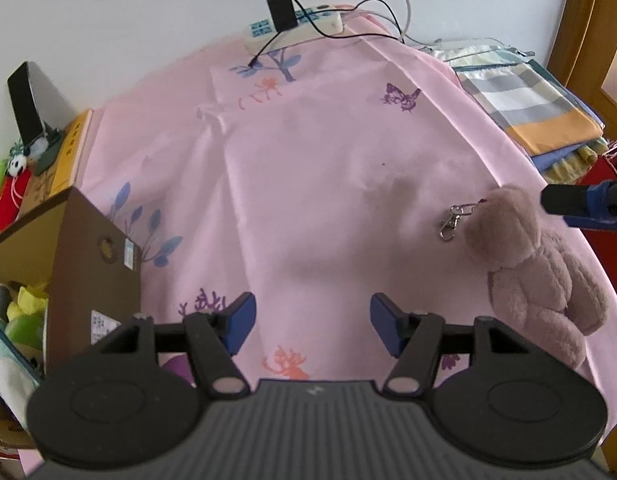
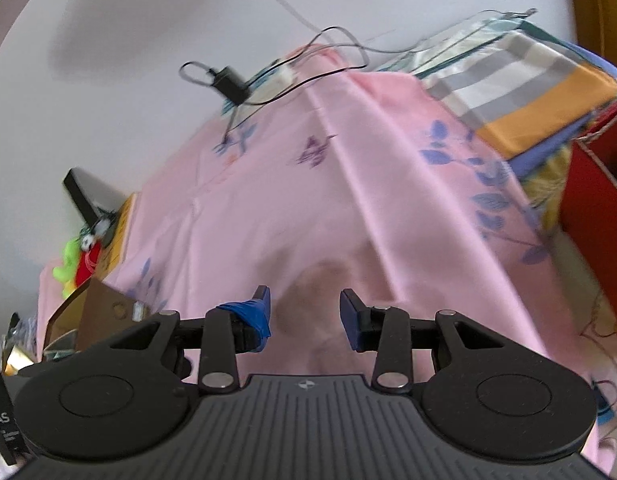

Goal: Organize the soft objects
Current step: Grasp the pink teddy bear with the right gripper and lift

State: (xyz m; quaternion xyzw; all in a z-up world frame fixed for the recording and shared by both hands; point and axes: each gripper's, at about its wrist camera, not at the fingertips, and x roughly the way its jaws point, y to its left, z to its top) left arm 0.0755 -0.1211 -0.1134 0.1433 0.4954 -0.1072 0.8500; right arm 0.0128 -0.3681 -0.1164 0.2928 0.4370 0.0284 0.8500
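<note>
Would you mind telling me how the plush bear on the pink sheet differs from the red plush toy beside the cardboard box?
The plush bear is dusty pink; the red plush toy is bright red. The bear lies alone on the pink sheet with a metal clasp; the red toy is wedged among other toys by the cardboard box. Both are soft and ungripped.

Left gripper (image 1: 312, 322) jaws apart over pink sheet (image 1: 300, 184), plush bear (image 1: 536, 272) at right
</note>
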